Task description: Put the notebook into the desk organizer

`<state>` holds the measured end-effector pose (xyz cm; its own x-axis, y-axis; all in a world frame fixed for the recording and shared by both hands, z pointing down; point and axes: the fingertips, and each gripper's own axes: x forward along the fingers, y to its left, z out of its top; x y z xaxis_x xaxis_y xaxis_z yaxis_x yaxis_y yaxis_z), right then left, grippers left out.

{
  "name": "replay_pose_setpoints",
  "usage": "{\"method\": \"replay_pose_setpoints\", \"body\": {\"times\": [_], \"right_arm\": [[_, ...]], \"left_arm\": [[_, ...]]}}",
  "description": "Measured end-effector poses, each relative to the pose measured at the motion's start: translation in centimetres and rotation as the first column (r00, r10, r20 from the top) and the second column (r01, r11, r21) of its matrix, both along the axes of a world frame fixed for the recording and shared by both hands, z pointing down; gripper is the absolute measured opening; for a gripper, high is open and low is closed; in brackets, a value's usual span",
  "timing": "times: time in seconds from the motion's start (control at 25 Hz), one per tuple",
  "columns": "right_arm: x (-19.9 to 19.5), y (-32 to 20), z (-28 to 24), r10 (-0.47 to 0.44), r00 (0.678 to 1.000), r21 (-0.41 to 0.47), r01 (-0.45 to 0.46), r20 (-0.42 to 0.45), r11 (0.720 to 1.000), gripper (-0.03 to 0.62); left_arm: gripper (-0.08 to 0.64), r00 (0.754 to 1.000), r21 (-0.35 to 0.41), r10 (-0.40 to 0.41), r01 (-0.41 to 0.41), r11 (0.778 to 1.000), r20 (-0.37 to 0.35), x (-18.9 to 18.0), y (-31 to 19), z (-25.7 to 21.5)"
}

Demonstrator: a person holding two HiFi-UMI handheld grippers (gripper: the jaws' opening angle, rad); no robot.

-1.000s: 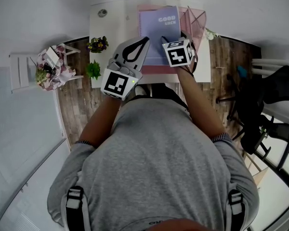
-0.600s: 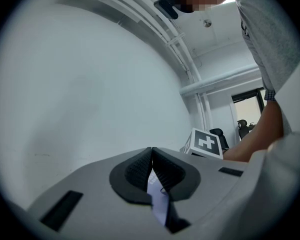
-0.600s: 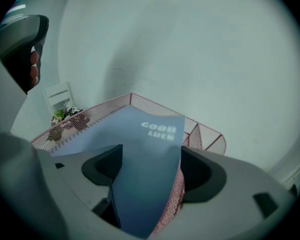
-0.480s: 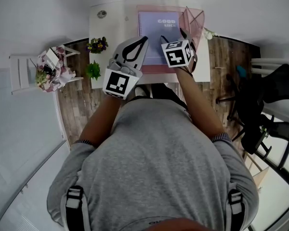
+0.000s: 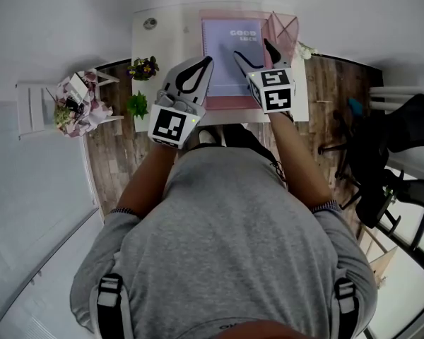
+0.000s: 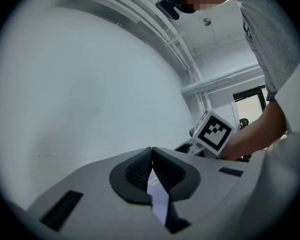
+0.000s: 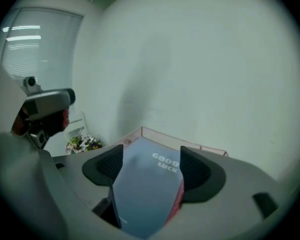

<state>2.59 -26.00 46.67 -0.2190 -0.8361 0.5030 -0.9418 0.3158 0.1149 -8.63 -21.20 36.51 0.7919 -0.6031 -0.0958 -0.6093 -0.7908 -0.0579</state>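
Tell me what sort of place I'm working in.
Likely a home office or study: a white desk holding a pink desk organizer and a purple notebook, a black office chair beside it, wood flooring.

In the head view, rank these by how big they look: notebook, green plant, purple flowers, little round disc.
Largest: notebook
Next: green plant and purple flowers, about alike, so unranked
Smallest: round disc
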Motion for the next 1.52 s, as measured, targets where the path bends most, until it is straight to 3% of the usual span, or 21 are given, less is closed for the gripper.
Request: {"method": "replay_pose_setpoints", "body": {"times": [0.28,0.52,0.68,0.84,0.88,1.08,1.32,1.52], "right_arm": [[-1.3,3.1,-6.3,-0.107,0.989,0.171,0.088,0.104,0.981,0.326],[-1.8,6.5,-9.4,-0.185,0.979,0.312,0.15,0.086,0.938,0.218],[-1.5,8.2,-9.8,-0.188,0.98,0.366,0.15,0.07,0.919,0.161],[-1.0,9.5,-12.2,-0.128,0.989,0.507,0.073,0.074,0.859,0.007],[-0.8,9.8,-12.4,-0.116,0.99,0.518,0.059,0.078,0.854,0.008],[0.0,11.2,-11.1,-0.126,0.99,0.469,0.081,0.064,0.879,0.006],[0.1,11.4,-9.9,-0.178,0.97,0.477,0.079,0.167,0.875,0.006],[0.7,11.2,-8.6,-0.172,0.967,0.456,0.07,0.187,0.887,0.006]], "left_arm": [[0.02,1.0,0.009,0.007,-0.007,1.0,-0.022,0.3,0.7,-0.9],[0.02,0.999,0.031,0.027,-0.026,0.999,-0.04,0.7,1.8,-2.3],[0.02,0.998,0.033,0.038,-0.037,0.999,-0.04,1.0,2.5,-2.4],[0.02,0.998,0.032,0.055,-0.054,0.998,-0.022,1.2,3.2,-2.0],[0.02,0.998,0.029,0.059,-0.058,0.998,-0.019,1.2,3.4,-1.9],[0.02,0.998,0.023,0.067,-0.066,0.998,-0.015,1.1,4.0,-1.7],[0.02,0.998,0.032,0.059,-0.058,0.998,-0.018,0.7,4.2,-1.4],[0.02,0.998,0.039,0.058,-0.057,0.998,-0.02,0.4,4.4,-1.0]]}}
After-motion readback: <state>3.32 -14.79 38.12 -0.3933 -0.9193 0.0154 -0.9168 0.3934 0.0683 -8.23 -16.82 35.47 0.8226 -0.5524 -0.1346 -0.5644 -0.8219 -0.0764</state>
